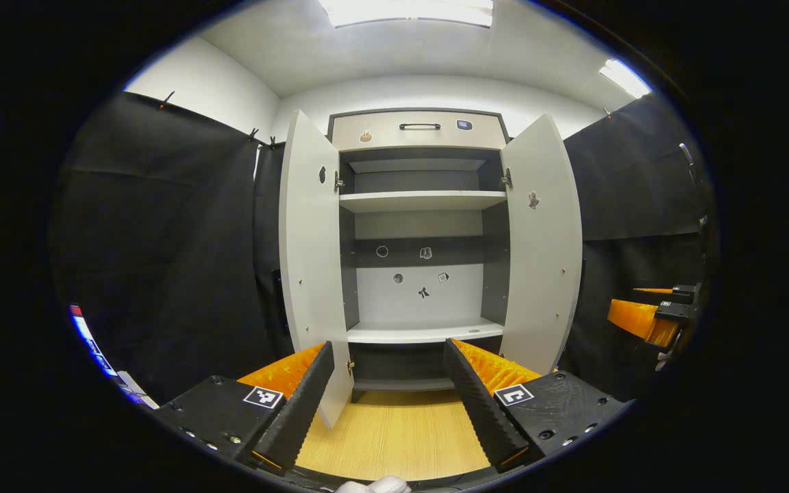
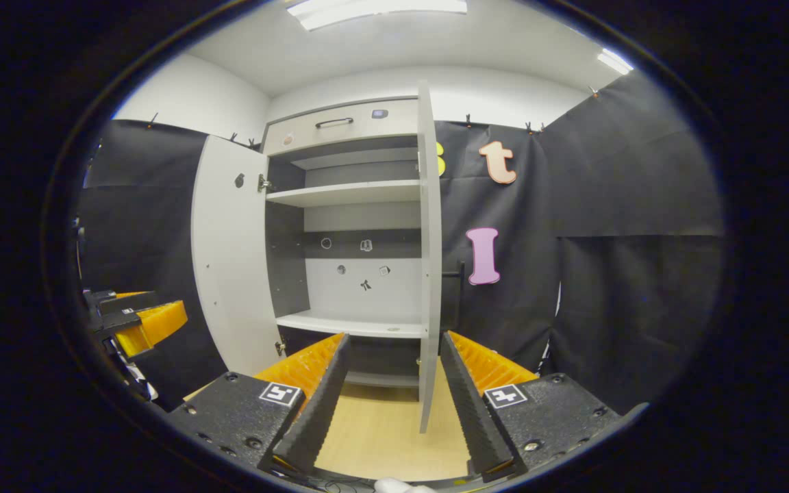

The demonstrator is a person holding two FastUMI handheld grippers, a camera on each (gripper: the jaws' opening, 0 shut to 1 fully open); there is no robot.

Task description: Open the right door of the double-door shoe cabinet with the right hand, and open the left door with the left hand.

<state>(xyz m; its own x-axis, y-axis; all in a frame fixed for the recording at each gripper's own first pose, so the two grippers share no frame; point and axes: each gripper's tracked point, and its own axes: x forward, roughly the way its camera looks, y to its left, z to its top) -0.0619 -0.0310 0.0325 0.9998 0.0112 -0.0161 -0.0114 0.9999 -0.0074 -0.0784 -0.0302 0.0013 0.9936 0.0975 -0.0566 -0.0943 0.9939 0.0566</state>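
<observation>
Since both doors of the shoe cabinet (image 1: 422,233) stand swung wide, the task looks finished as far as these pictures show. The left door (image 1: 309,260) hangs out from the cabinet's left edge, and the right door (image 1: 545,253) hangs out from its right edge; in the right gripper view that right door (image 2: 427,260) is seen nearly edge-on. Between them the pale shelves lie bare, with a few small stickers on the cabinet's back panel. Above the doors sits a drawer (image 1: 418,129) with a dark handle, closed.

The left gripper (image 1: 389,373) hovers in front of the cabinet, fingers spread wide and holding nothing. The right gripper (image 2: 394,366) also stands in front of the cabinet with its fingers well apart and empty, the edge of the right door showing between them but not touched.

No brand or readable writing shows on the cabinet; the stickers are too small to make out.
</observation>
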